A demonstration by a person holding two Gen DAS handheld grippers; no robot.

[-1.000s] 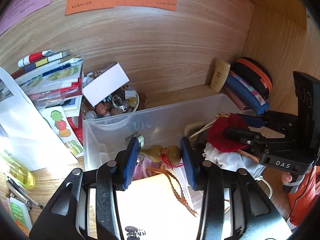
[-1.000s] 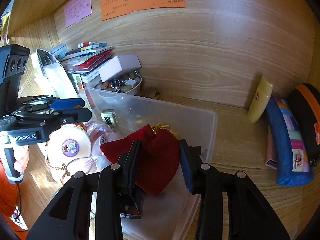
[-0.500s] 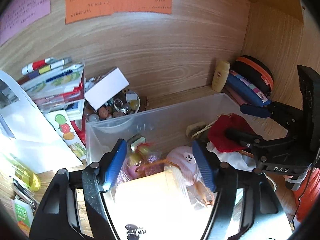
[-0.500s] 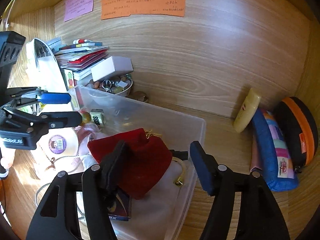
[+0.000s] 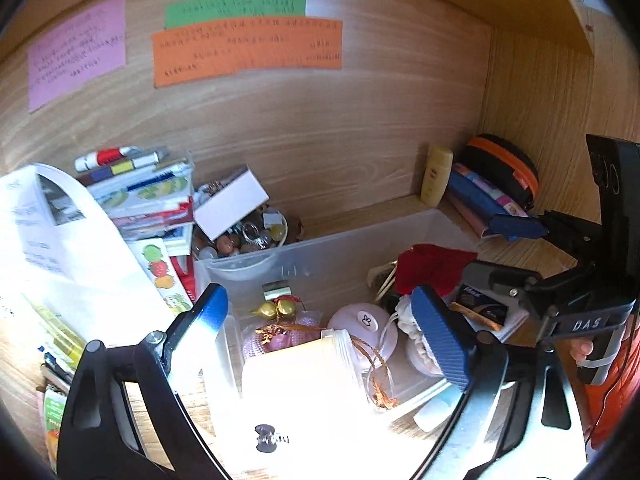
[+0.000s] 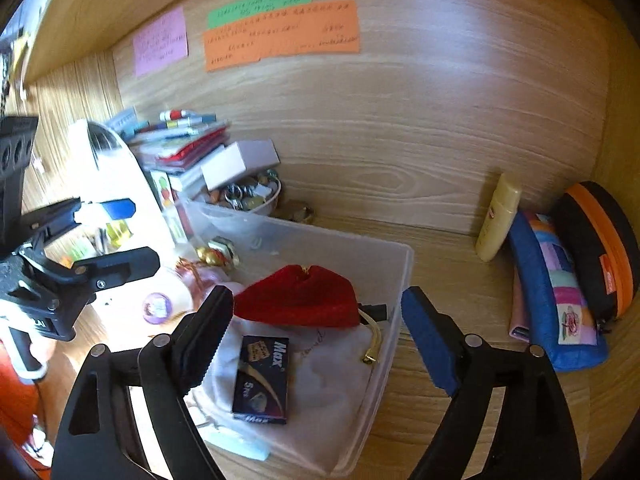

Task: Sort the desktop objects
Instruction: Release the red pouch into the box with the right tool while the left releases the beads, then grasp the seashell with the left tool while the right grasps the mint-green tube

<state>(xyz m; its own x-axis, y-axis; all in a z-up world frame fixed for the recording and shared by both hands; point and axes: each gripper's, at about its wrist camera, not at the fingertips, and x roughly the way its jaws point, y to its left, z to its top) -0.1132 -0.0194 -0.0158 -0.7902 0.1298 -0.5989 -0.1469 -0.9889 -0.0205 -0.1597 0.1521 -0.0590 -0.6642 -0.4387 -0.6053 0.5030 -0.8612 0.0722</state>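
The left gripper (image 5: 320, 344) hangs over the near end of the clear plastic bin (image 5: 360, 240) with its jaws spreading apart and nothing pinched between them; the small gold gourd charm (image 5: 276, 308) lies loose on the pink pouch (image 5: 280, 338) below, apparently let go there because the bin is where the desk's odds and ends are being gathered. The right gripper (image 6: 316, 336) does the same over the other end, jaws widening and empty, and the red velvet pouch (image 6: 298, 298) rests free on the white cloth bag (image 6: 320, 380) inside the bin, beside a dark little card box (image 6: 262, 378). Both tools tilt downward, which suits dropping things in from above. A white round jar (image 5: 304, 380), washed out by sunlight, sits near the left gripper's fingers. Just behind the bin's far wall stands a bowl of beads and rings (image 5: 256, 236) with a white box (image 5: 230, 202) propped on it, leaning against a stack of books (image 5: 148, 196). To the right, against the corner, a cream bottle (image 6: 498, 216), a blue pencil case (image 6: 556, 292) and a black-and-orange case (image 6: 600, 248) stand on edge, likely not yet sorted. Coloured notes (image 6: 280, 34) are stuck to the wooden back panel.
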